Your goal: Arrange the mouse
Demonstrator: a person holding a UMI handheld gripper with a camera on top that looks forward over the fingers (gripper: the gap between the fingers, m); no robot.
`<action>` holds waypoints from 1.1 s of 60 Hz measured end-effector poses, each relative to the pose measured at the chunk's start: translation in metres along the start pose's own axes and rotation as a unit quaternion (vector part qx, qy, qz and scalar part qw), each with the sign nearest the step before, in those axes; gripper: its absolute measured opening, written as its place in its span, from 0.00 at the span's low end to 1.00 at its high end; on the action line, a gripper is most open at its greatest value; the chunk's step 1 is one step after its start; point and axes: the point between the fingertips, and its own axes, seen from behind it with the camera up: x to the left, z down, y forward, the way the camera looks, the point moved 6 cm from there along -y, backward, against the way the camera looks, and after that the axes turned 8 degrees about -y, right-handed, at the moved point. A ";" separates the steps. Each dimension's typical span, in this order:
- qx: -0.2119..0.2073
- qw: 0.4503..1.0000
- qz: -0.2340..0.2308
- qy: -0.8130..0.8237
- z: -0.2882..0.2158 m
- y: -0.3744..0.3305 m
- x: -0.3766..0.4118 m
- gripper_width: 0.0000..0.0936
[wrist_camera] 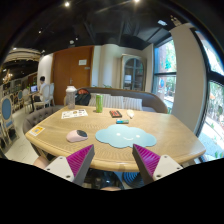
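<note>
Gripper view, one item per line.

Gripper (113, 160): hovering above the near edge of the table, its two fingers spread wide apart with nothing between them; pink pads (80, 158) facing inward at lower centre of the frame. Judged to be standing off, lining up before any approach.

Mouse (77, 135): a pale rounded body lying on the table, left of centre, ahead of the left finger and well clear of it. It is sitting off the mat, which is likely why the task calls for arranging.

Mouse mat (124, 136): light blue, irregular outline, lying flat at centre of the frame just beyond the fingers; the mouse is resting beside it on the left, apart from it. Presumably the intended resting place.

Table (170, 135): pale wood, rounded, filling the middle of the frame.

Green bottle (99, 102): standing upright at the far side, upper centre.

Papers (74, 114): lying flat, upper left of the table; print on them too small to read.

Small dark object (116, 114): near the far edge, unidentifiable.

Brands, labels: none legible anywhere.
</note>
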 end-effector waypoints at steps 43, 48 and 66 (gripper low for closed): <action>0.043 0.991 -0.125 0.032 0.033 0.109 0.139 0.89; 0.056 0.987 -0.146 0.045 0.032 0.131 0.164 0.89; 0.066 0.990 -0.120 0.023 0.009 0.192 0.195 0.88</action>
